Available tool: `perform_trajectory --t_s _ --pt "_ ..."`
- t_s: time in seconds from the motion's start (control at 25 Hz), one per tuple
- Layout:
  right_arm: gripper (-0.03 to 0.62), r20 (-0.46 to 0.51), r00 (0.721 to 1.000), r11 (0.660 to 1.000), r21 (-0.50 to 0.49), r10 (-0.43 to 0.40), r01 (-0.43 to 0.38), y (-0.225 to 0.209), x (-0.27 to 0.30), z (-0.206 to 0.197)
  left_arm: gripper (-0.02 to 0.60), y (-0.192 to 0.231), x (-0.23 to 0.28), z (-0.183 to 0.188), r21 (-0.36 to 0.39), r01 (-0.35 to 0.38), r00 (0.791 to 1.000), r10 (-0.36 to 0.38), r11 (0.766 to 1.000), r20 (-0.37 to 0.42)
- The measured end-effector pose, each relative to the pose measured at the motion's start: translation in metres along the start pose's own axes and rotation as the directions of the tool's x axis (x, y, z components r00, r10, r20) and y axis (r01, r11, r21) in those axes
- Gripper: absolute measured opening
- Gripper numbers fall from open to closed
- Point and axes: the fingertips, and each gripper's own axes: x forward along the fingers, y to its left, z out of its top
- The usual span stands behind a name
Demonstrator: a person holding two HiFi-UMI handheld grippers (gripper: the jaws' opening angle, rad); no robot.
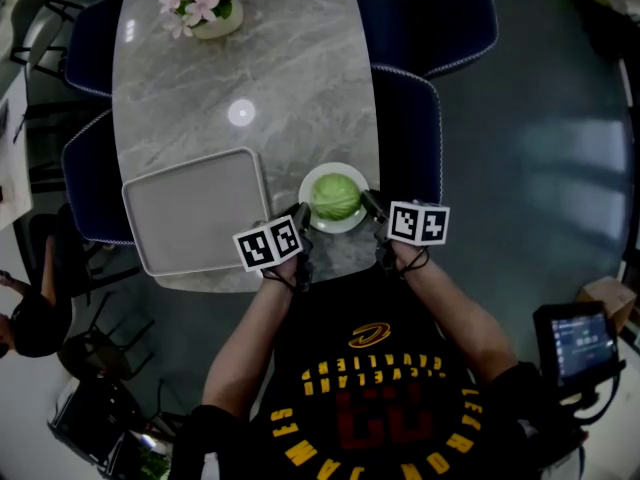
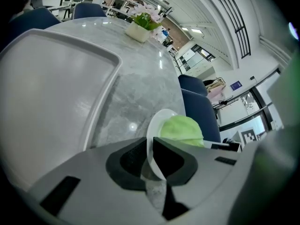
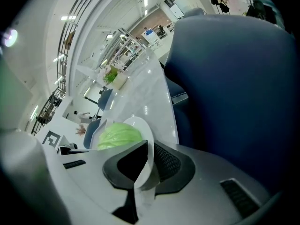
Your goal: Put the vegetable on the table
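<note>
tray [image 1: 195,213] left of plate [image 1: 335,227] | chair [image 1: 410,128] right | ahead — open tabletop [image 1: 270,78]

The head view is dim and grey, darkening toward its corners, with one round glare spot on the marble table [image 1: 270,78]. Both gripper views are brighter, lit by ceiling light strips [image 3: 68,18] above the table, perhaps by daylight too. Straight lines bow toward black corners. The left gripper [image 2: 151,159] and right gripper [image 3: 147,165] blur near the lens.
</note>
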Motion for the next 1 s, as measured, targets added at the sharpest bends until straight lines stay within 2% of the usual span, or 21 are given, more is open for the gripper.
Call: perform_trajectory --t_s 0.6,0.88,1.0 --pt "0.046 -0.004 1.000 1.000 -0.026 -0.018 0.018 -0.003 0.006 -0.001 0.040 0.007 0.009 -0.003 -0.015 -0.030 0.999 0.030 0.999 -0.032" --pt "0.046 -0.003 1.000 0.999 -0.030 -0.013 0.013 -0.003 0.007 -0.002 0.041 0.007 0.011 -0.003 0.051 -0.034 0.999 0.036 0.998 -0.034" --pt "0.046 -0.004 0.999 0.997 -0.063 -0.043 0.043 -0.003 0.004 -0.002 0.041 0.005 0.008 -0.003 0.095 -0.059 0.997 0.063 0.994 -0.037"
